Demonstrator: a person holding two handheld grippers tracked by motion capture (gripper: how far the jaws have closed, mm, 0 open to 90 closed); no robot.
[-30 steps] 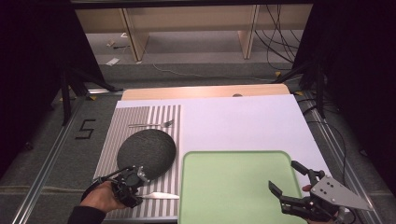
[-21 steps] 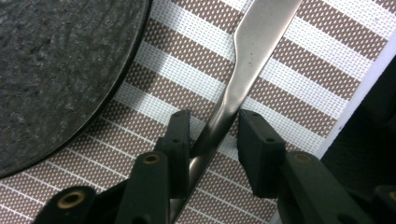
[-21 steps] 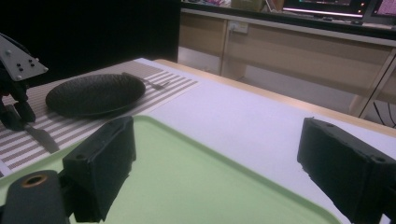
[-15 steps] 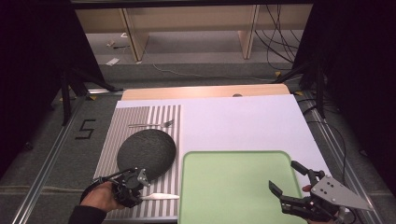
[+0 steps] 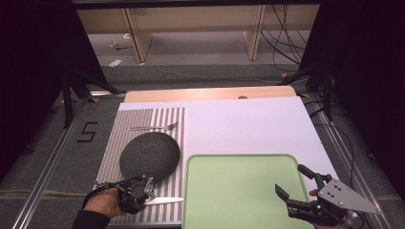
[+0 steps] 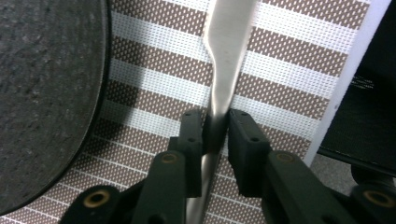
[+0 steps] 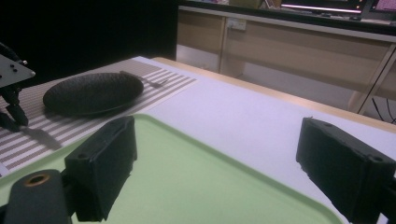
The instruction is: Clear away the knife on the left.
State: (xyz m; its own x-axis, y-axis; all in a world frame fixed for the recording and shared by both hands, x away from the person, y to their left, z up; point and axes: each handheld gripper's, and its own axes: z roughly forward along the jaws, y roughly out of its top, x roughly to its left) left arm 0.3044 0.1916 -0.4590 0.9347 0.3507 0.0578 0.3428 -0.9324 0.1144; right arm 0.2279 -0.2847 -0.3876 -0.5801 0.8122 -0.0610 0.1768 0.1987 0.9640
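Observation:
A silver table knife (image 5: 165, 201) lies on the striped placemat (image 5: 143, 119), in front of a dark round plate (image 5: 149, 156). My left gripper (image 5: 144, 192) is shut on the knife's handle. In the left gripper view the jaws (image 6: 215, 127) pinch the handle where it narrows, and the blade (image 6: 229, 42) runs away from me beside the plate (image 6: 46, 93). My right gripper (image 5: 290, 179) hangs open over the front right corner of the green tray (image 5: 239, 191), with nothing between its fingers (image 7: 217, 140).
A fork (image 5: 155, 127) lies on the far part of the placemat, beyond the plate. A white sheet (image 5: 248, 124) covers the table to the right of the placemat. Dark floor and cables surround the table, with wooden shelving behind.

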